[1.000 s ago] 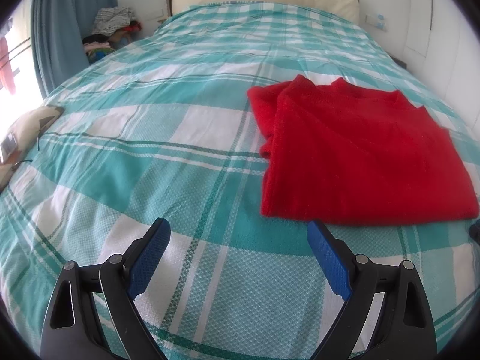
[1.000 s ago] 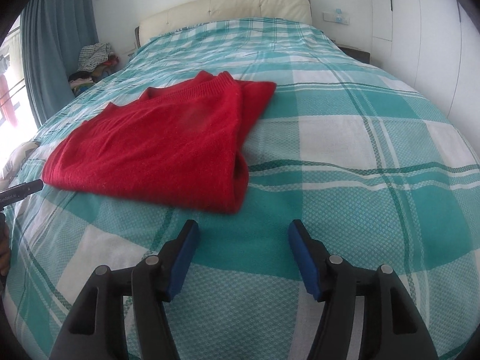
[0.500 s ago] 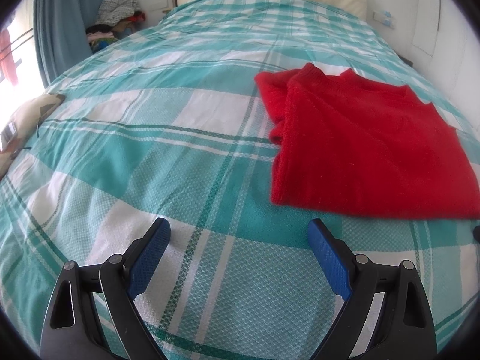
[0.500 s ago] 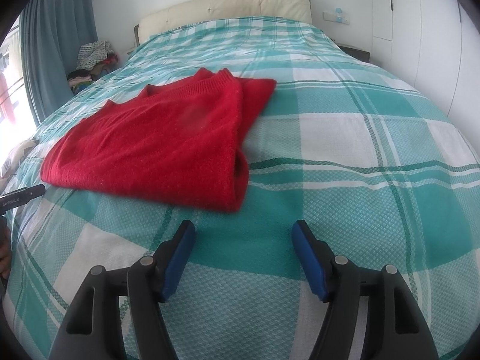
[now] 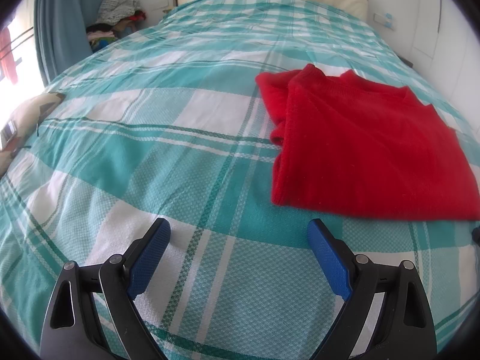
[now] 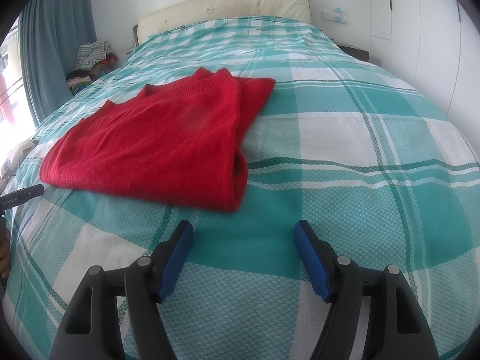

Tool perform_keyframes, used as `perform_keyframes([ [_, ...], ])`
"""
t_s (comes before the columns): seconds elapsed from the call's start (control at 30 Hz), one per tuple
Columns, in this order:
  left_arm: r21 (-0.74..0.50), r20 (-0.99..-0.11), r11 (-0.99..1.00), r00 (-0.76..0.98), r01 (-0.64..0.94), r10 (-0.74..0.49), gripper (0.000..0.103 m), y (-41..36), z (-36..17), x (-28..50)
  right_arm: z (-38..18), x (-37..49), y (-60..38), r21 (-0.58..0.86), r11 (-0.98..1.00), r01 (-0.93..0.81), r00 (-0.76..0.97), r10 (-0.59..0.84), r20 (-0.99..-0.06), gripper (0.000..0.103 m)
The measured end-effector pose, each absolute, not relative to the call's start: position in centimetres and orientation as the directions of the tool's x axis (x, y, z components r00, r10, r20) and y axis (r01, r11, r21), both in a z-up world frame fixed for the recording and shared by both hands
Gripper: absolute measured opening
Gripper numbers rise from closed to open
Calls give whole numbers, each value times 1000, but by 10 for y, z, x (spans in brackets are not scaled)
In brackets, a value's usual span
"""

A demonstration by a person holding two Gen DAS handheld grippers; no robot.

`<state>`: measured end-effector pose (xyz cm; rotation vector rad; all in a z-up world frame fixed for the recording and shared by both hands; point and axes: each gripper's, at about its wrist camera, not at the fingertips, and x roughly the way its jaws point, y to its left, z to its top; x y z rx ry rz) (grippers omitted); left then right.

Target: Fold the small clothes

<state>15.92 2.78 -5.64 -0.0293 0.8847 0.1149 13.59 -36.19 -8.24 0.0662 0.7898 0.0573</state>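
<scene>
A red knit sweater [image 5: 360,147] lies flat on the bed, its sides folded in. In the left wrist view it lies ahead and to the right of my left gripper [image 5: 240,234], which stands open over bare bedspread with nothing between its blue pads. In the right wrist view the same sweater [image 6: 156,144] lies ahead and to the left. My right gripper [image 6: 243,234] hovers just short of the sweater's near right corner. Its jaws are opening, and only bedspread shows between them.
The bed carries a teal and white plaid spread [image 6: 360,156] with a cream headboard [image 6: 228,6] at the far end. A pile of clothes [image 5: 117,21] sits by the blue curtain [image 5: 60,24]. White wardrobe doors [image 6: 420,30] stand on the right. A pillow [image 5: 27,114] lies at the left edge.
The right gripper's jaws have spread a little wider. In the left wrist view the sweater has slid slightly right and down. The sweater lies as before.
</scene>
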Motion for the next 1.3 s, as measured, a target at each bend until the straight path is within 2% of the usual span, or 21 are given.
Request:
perform_keyframes([
  [0.37, 25, -768, 994, 635, -106, 88, 94, 27, -54, 157, -82, 136, -362, 82, 996, -26, 702, 77, -708, 71],
  [0.8, 23, -717, 996, 693, -83, 75, 94, 33, -26, 149, -77, 131, -360, 87, 996, -20, 719, 75, -691, 71],
  [0.97, -23, -703, 994, 709, -111, 62, 94, 51, -13, 152, -38, 143, -374, 260, 964, -50, 754, 207, -624, 71],
  [1.1, -47, -703, 993, 710, -109, 45, 94, 53, -12, 154, -26, 192, -392, 376, 926, -5, 718, 266, -644, 71],
  [1.3, -62, -705, 993, 709, -102, 29, 94, 56, -10, 151, -63, 259, -399, 462, 884, 70, 623, 322, -712, 72],
])
